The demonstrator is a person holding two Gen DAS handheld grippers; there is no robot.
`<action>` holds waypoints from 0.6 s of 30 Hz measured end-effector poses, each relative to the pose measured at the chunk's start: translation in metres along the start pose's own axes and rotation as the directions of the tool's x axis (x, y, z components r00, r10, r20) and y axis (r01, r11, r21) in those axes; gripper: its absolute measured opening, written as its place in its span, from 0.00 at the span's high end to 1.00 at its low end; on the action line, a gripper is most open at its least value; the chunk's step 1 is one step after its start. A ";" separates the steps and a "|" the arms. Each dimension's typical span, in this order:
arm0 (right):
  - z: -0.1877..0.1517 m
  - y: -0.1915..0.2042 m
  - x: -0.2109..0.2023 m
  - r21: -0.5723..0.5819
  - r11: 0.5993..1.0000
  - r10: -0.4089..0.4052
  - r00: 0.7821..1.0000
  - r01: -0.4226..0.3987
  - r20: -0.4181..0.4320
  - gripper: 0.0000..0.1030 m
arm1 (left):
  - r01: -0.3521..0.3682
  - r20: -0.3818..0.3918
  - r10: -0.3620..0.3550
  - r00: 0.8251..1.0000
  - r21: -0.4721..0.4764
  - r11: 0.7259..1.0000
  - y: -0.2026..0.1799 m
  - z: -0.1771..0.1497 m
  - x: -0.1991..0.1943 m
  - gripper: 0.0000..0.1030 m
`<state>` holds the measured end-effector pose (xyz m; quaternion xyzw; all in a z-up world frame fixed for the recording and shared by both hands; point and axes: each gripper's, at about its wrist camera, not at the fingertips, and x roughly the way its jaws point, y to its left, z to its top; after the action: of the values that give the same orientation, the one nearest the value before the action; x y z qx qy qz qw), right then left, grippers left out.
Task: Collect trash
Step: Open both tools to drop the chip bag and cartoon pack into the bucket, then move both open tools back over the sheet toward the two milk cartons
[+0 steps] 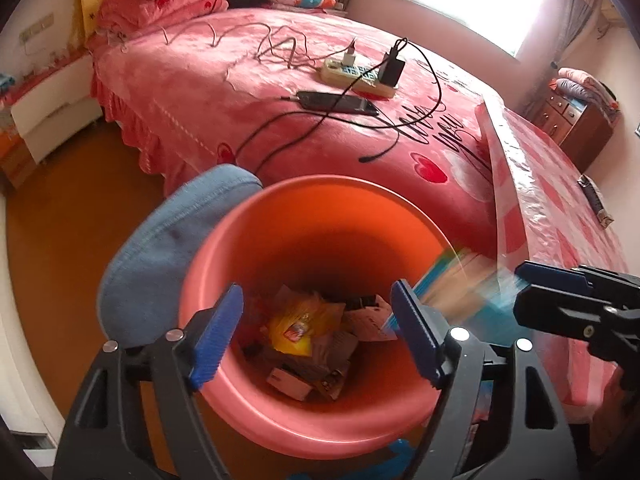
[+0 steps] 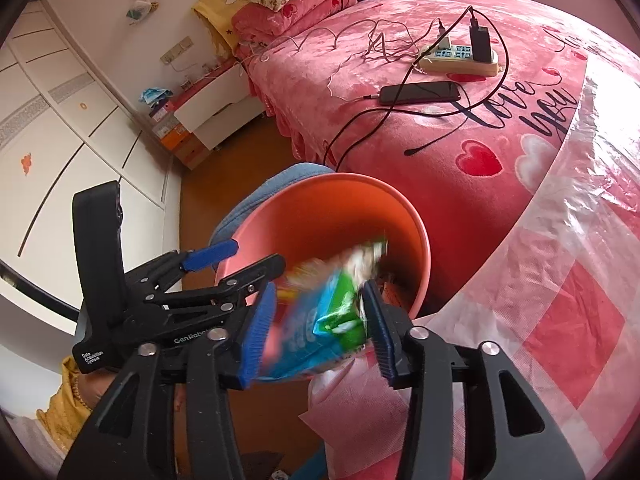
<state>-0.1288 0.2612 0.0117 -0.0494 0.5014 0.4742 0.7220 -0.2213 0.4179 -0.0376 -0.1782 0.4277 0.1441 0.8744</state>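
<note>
An orange-pink plastic bin (image 1: 280, 200) stands on the floor by the bed, with several wrappers and cartons (image 1: 296, 328) at its bottom. My left gripper (image 1: 316, 292) hangs over the bin's mouth, open, with nothing between its fingers. My right gripper (image 2: 320, 292) is at the bin's (image 2: 360, 184) near rim. A blue and green snack wrapper (image 2: 320, 320) lies blurred between its spread fingers, loose rather than pinched, tipping toward the bin. In the left wrist view the same wrapper (image 1: 460, 280) streaks in from the right gripper (image 1: 520, 296). The left gripper (image 2: 244, 260) shows at the bin's left side.
A bed with a pink blanket (image 1: 280, 80) lies behind the bin, carrying a power strip (image 1: 356, 76), a phone (image 1: 336, 102) and cables. A blue fabric thing (image 1: 160, 248) touches the bin's left side. A table with a pink plastic cover (image 2: 560, 300) is on the right. White wardrobe doors (image 2: 60, 120) stand left.
</note>
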 end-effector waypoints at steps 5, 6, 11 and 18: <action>-0.001 -0.004 -0.018 0.001 1.000 -0.026 0.999 0.026 0.048 0.35 | -0.025 0.013 0.025 1.000 0.010 1.000 -0.003 0.005 -0.003 0.20; -0.001 -0.005 -0.022 0.004 1.000 -0.030 0.998 0.030 0.059 0.30 | -0.026 0.013 0.026 1.000 0.013 1.000 -0.004 0.005 -0.004 0.20; -0.004 -0.017 -0.047 0.038 0.998 -0.050 0.993 0.046 0.110 0.20 | -0.037 0.016 0.036 0.999 0.039 0.999 -0.014 0.009 -0.007 0.19; -0.013 -0.042 -0.080 0.089 0.993 -0.088 0.981 0.073 0.172 0.18 | -0.054 0.022 0.052 0.998 0.076 0.996 -0.032 0.013 -0.014 0.19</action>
<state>-0.1108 0.1803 0.0497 0.0021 0.4525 0.4260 0.7834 -0.2077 0.3940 -0.0125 -0.1319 0.4287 0.1526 0.8806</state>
